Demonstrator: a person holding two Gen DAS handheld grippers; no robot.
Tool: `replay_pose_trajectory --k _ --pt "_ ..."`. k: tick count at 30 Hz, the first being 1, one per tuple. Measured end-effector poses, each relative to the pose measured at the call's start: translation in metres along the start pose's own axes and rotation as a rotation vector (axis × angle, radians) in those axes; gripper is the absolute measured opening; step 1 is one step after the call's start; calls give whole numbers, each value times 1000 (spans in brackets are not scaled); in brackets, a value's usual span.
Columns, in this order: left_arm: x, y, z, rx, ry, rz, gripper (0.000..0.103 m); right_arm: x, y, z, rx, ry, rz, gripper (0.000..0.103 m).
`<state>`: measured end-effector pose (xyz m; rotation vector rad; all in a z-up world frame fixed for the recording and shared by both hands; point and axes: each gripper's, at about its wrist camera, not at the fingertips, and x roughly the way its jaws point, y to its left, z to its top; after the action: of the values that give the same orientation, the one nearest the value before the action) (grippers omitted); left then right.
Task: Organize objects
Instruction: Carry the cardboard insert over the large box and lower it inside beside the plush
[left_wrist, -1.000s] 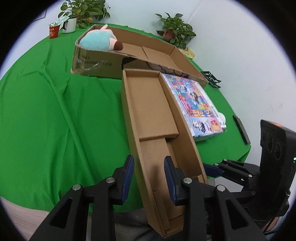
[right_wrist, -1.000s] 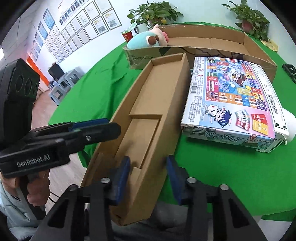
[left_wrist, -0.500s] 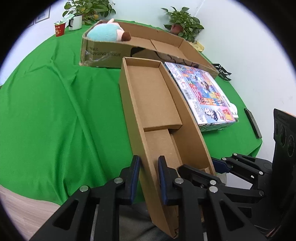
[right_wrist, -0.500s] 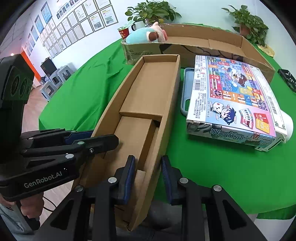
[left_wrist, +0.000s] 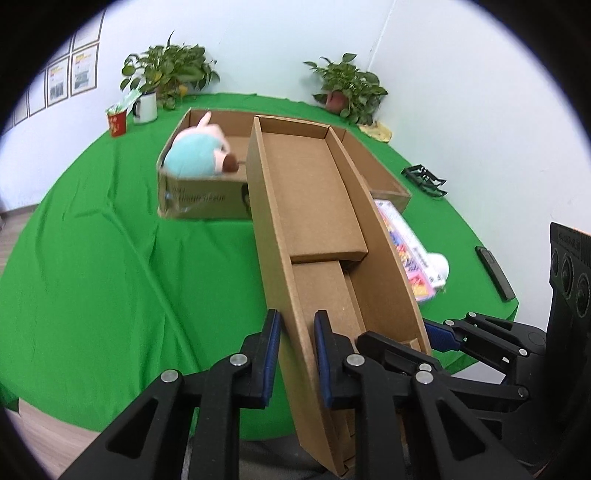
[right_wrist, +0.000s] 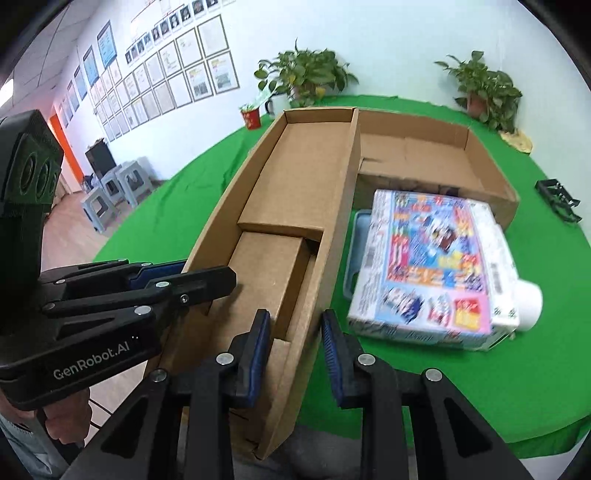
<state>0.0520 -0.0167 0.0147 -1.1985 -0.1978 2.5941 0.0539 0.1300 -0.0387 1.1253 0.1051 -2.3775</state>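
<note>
The left gripper (left_wrist: 295, 341) pinches the left side wall of a long, open cardboard tray (left_wrist: 310, 206) at its near end, blue pads on either face of the wall. The right gripper (right_wrist: 293, 341) pinches the opposite side wall of the same tray, and the tray's near end hangs off the table edge between them. The left gripper's black body reads "GenRobot.AI" in the right wrist view, with a hand (right_wrist: 61, 421) under it. Just right of the tray a colourful printed game box (right_wrist: 432, 258) lies on the green tablecloth (left_wrist: 92, 258); its print is too blurred to read. Beyond, a wide shallow cardboard box (right_wrist: 436, 155) holds a teal and pink plush toy (left_wrist: 201, 153); its side lettering is blurred. Farther back stand a red cup (left_wrist: 117, 122) and potted plants (left_wrist: 168, 74).
</note>
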Motion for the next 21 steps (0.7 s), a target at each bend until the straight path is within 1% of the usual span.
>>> replay_pose_trajectory --k 12,21 --pt "17 -29 55 67 -33 11 16 -9 -39 54 41 -69 -57 26" --pt "32 -41 92 95 -47 10 16 -14 -63 82 67 -101 -74 25"
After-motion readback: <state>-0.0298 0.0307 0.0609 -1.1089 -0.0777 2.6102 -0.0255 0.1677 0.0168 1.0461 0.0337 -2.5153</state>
